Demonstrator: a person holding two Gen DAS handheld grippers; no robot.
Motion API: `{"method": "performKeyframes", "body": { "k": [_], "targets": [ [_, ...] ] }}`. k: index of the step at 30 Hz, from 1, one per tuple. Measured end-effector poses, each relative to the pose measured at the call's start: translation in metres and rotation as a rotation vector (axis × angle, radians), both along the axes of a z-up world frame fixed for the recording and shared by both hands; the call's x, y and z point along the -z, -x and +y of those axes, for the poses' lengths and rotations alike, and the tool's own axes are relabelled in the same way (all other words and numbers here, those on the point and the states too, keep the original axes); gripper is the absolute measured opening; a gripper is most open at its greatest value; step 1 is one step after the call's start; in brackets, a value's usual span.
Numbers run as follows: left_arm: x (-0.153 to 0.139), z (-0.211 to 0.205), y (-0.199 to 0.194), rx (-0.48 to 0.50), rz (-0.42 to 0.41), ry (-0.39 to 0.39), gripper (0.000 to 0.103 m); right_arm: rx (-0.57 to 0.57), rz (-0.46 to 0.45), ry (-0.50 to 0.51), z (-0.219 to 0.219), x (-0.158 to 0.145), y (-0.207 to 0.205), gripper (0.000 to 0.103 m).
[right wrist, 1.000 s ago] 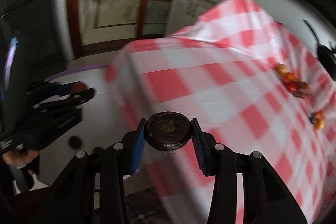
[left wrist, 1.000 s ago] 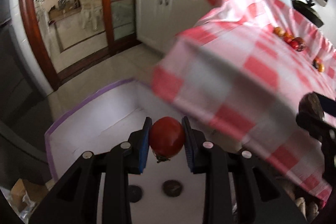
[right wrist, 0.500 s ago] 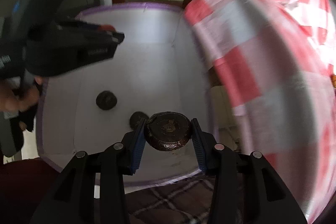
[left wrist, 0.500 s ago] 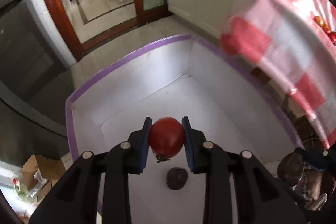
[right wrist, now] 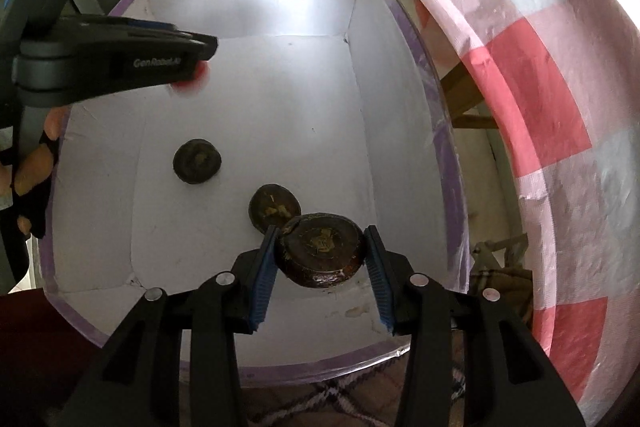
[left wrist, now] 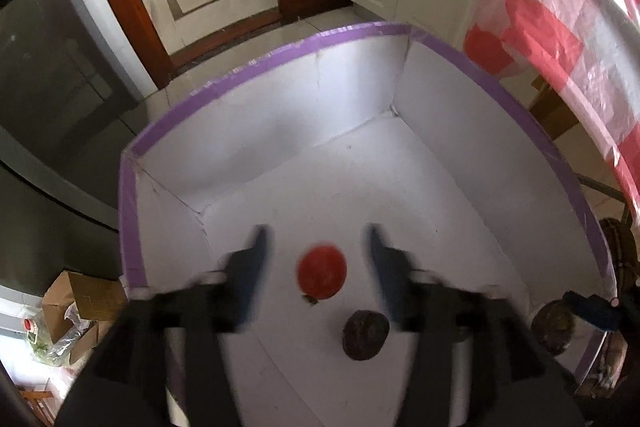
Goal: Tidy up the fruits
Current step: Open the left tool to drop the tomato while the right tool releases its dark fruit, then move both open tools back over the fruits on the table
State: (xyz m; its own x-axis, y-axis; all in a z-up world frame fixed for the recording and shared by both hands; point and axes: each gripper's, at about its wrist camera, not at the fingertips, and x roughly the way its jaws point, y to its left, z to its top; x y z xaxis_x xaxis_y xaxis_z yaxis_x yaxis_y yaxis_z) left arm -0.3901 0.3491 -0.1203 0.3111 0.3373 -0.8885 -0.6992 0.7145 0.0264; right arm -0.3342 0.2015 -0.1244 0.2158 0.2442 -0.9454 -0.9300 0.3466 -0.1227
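the left tongs [left wrist: 316, 255] are spreading wide over the white box [left wrist: 280, 67], so the red tomato [left wrist: 321, 277] drops in. the right tongs [right wrist: 320, 259] are opening too; the dark fruit [right wrist: 320, 253] sits loosely between them.

Right tongs [right wrist: 320, 259] opening around dark fruit [right wrist: 320, 253] above white box [right wrist: 400, 99].

The only writing that can be read is "GenRobot.AI", in pale letters on the dark side of the left gripper [right wrist: 200, 57], seen from the right wrist view. No other label, number or sign is legible.
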Motion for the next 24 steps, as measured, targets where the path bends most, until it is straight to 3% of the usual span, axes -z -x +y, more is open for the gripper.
{"method": "performKeyframes", "body": {
  "k": [2, 11, 18, 24],
  "targets": [
    [-0.004, 0.0, 0.003, -0.007, -0.015, -0.018, 0.08, 0.007, -0.003, -0.023, -0.002, -0.006, -0.001, 0.059],
    [-0.019, -0.001, -0.002, -0.008, -0.03, -0.05, 0.086, 0.017, 0.0, -0.09, -0.009, -0.036, -0.005, 0.066],
    [-0.046, -0.012, -0.015, 0.026, -0.064, -0.1, 0.092, 0.018, -0.012, -0.196, -0.029, -0.08, -0.007, 0.072],
    [-0.107, -0.047, -0.049, 0.136, -0.164, -0.195, 0.098, 0.077, -0.101, -0.367, -0.076, -0.149, -0.024, 0.078]
  ]
}}
